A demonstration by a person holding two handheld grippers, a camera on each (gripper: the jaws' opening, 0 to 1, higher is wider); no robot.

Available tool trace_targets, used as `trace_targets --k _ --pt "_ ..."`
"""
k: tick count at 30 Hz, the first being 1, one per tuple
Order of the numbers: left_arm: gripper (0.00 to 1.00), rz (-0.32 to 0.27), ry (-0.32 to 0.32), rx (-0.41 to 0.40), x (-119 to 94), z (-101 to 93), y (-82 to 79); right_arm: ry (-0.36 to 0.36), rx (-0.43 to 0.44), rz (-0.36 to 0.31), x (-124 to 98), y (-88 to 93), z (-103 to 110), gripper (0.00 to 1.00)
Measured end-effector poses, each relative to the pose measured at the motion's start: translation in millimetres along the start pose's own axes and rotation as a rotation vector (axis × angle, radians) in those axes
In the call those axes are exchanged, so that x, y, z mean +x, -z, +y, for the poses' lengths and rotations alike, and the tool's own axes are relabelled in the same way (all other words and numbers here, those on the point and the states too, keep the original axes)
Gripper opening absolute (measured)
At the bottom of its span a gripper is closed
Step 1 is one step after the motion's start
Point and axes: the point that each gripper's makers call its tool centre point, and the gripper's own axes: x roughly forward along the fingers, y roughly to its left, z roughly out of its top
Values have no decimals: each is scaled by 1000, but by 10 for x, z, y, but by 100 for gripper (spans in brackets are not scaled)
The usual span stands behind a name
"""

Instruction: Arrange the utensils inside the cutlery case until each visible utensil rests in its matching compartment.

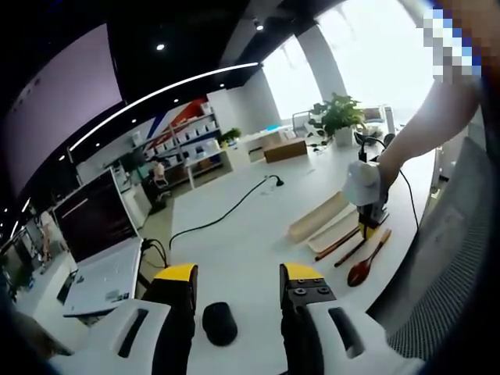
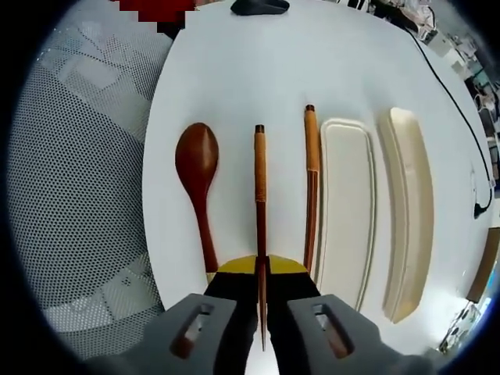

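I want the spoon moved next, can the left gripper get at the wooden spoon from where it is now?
Probably not yet. The left gripper hangs open over bare table by a black mouse, while the wooden spoon lies far across, beside the right gripper.

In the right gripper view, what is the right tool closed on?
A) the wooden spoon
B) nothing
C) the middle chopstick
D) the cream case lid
C: the right tool has its jaws pressed on the middle chopstick, while the wooden spoon lies to its left and the other chopstick lies beside the cream case.
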Motion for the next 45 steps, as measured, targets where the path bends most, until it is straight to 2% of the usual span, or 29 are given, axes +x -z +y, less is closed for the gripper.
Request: trace_targets --k 6,8,12,14,17,19,22,26,30,32,45 --pt "43 1 0 -2 -2 0 6 -1 -9 24 28 1 5 0" --pt "43 3 3 -1 -2 -5 12 -2 -49 37 36 -1 2 1" --pt "43 8 8 4 -2 -19 19 3 -32 60 41 -8 6 2" --pt "43 8 8 3 -1 -15 23 4 -53 78 38 -8 8 2" --pt "43 8 9 4 0 -12 27 -14 -23 77 31 3 -14 1" --pt "43 6 9 2 -1 -8 27 -14 40 77 29 -2 -14 1" --pt "43 3 10 3 -1 -5 26 1 -10 51 23 -1 -3 0" --pt "43 0 10 1 -1 0 22 12 34 23 12 3 6 0" --pt "43 -1 12 6 1 0 22 16 40 9 11 -3 4 0" --pt "43 -2 10 5 0 3 18 14 53 -18 0 -25 6 0" --pt "42 -2 4 4 6 21 18 18 72 -76 -188 -58 -60 0"
